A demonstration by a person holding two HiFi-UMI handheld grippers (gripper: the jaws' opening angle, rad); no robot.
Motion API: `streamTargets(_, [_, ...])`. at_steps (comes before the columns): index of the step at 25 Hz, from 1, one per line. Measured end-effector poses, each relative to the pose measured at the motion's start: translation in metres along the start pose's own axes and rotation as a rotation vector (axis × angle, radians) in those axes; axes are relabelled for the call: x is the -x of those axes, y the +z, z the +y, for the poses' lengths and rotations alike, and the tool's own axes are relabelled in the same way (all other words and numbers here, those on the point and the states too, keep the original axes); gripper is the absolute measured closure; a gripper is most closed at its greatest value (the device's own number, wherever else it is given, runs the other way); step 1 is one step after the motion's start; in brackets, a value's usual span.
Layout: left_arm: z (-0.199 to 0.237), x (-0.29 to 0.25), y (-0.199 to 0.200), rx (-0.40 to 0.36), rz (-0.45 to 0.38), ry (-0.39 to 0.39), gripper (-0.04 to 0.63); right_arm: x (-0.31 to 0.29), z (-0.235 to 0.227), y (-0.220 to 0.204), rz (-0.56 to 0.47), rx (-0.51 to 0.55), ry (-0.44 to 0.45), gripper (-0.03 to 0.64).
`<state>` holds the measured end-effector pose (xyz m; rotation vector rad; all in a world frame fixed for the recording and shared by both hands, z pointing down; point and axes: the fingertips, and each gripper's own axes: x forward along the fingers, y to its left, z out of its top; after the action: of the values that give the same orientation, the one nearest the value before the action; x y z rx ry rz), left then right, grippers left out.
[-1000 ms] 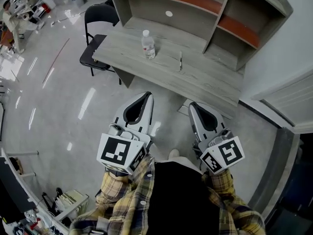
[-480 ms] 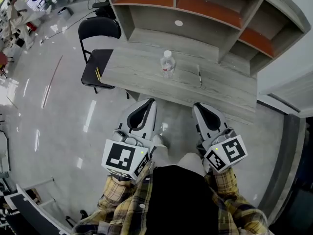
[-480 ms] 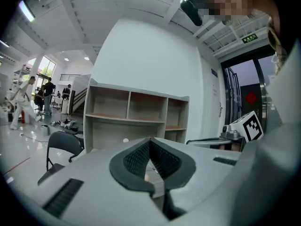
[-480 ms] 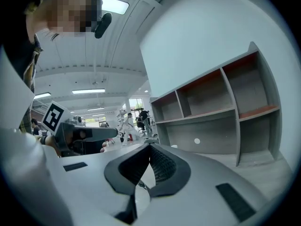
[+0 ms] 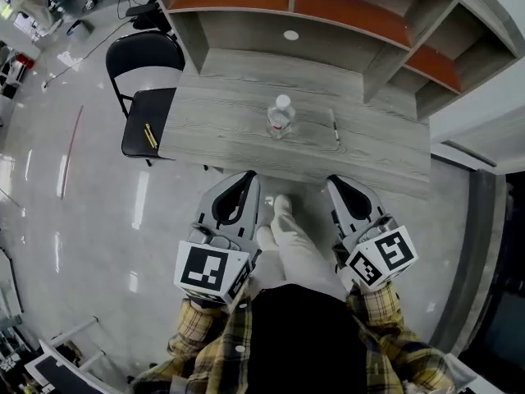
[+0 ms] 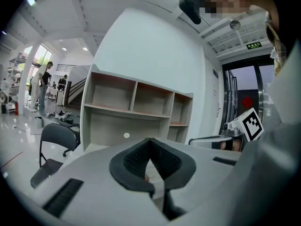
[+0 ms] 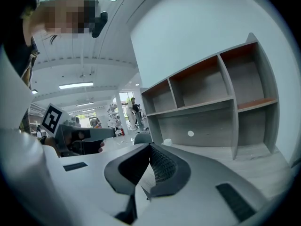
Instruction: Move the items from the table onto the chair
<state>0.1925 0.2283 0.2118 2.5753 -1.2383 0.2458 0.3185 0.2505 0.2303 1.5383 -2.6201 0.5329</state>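
Note:
A clear water bottle (image 5: 280, 117) with a white cap stands upright in the middle of the grey wooden table (image 5: 221, 121). A dark pen (image 5: 335, 127) lies to its right. At the table's left end stands a black chair (image 5: 144, 113) with a yellow pencil (image 5: 151, 135) on its seat. My left gripper (image 5: 248, 176) and right gripper (image 5: 335, 181) hover side by side just short of the table's near edge, both shut and empty. In the right gripper view the bottle cap (image 7: 168, 141) peeks over the shut jaws.
A grey shelf unit (image 5: 246, 31) with orange boards stands along the table's far side. Shiny floor spreads to the left. My leg and shoe (image 5: 283, 212) show between the grippers. The chair (image 6: 56, 140) sits left of the jaws in the left gripper view.
The table and chair have come nearer and more central in the head view. Both grippers have moved forward to the table's near edge, still shut. The pencil on the chair came into view.

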Motion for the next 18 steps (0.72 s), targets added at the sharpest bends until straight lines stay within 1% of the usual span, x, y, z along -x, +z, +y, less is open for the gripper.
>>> streamTargets(4, [0.011, -0.028, 0.006, -0.006, 0.003, -0.01, 0.592, -0.023, -0.025, 0.01, -0.003, 0.003, -0.017, 0.598])
streamTargets(8, [0.023, -0.061, 0.026, -0.011, -0.023, -0.018, 0.592, -0.05, -0.053, 0.027, -0.012, 0.012, -0.02, 0.598])
streamTargets(12, [0.036, -0.095, 0.044, -0.035, -0.026, -0.017, 0.592, -0.076, -0.079, 0.048, -0.033, 0.025, -0.02, 0.598])
streamTargets(15, [0.041, -0.117, 0.052, -0.043, -0.032, -0.019, 0.592, -0.087, -0.094, 0.058, -0.043, 0.034, -0.02, 0.598])
streamTargets(18, [0.042, -0.136, 0.055, -0.033, -0.024, -0.032, 0.592, -0.092, -0.108, 0.063, -0.047, 0.025, -0.011, 0.598])
